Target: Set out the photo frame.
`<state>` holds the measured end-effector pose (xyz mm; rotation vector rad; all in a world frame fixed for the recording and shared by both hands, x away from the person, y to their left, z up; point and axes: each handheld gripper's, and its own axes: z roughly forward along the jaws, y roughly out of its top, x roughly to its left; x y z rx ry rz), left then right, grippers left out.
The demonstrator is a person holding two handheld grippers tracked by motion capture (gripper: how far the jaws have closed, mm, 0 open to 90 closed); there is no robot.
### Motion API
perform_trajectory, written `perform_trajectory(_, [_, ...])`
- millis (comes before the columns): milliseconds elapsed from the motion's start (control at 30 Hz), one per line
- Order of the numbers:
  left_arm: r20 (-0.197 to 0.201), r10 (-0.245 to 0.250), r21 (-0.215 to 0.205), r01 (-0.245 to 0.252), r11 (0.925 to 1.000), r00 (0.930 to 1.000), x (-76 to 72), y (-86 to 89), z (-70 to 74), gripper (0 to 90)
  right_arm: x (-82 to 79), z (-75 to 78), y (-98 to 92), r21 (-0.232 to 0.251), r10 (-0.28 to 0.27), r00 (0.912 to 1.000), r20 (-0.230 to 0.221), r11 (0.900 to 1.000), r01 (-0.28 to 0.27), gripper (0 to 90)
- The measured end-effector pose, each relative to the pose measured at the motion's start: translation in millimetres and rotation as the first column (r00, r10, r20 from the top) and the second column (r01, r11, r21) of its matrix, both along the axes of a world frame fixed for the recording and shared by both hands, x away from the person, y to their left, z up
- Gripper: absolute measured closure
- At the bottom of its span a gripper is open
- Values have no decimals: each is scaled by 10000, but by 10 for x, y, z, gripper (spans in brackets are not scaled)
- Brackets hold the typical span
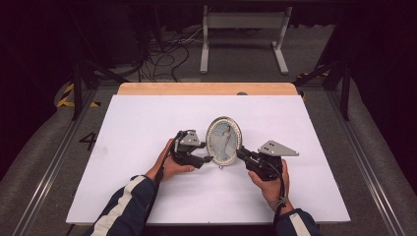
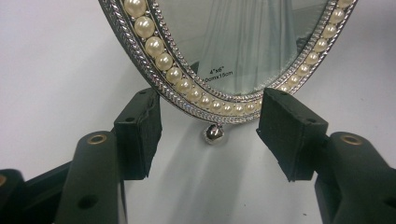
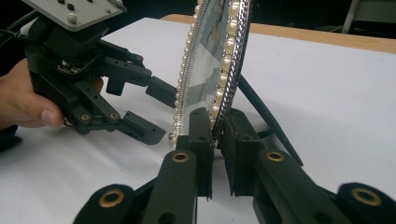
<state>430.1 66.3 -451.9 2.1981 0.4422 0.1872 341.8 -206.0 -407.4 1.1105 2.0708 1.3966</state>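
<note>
Right gripper (image 3: 215, 140) pinching oval frame (image 1: 224, 140) rim (upright), left gripper (image 2: 210, 135) fingers spread

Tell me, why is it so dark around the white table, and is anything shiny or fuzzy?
High view: light falls on the white table, the surroundings stay dark. Left gripper view: the frame's glass shows pale glare, pearls gleam. Right gripper view: the frame's top edge looks soft, the near tongs sharp.

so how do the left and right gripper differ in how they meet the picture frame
The right gripper is clamped on the oval picture frame's edge, one pad on each face; the left gripper stands wider, its pads flanking the frame's bottom rim. The right meets it edge-on, the left faces its front. Both are hand-held at the frame.
</note>
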Motion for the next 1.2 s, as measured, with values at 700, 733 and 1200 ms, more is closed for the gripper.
perform_trajectory(700, [96, 339, -749, -330, 9966, 9994, 17, -32, 47, 241, 7, 1, 12, -142, -69, 9999, 117, 9999, 71, 821])
perform_trajectory(733, [56, 310, -744, -305, 9968, 9995, 8, -42, 49, 253, 7, 1, 13, -139, -72, 9999, 113, 9999, 73, 821])
perform_trajectory(1200, [-114, 325, -378, -329, 9987, 9994, -14, -6, 48, 309, 25, -2, 2, -138, -24, 9999, 146, 9999, 26, 821])
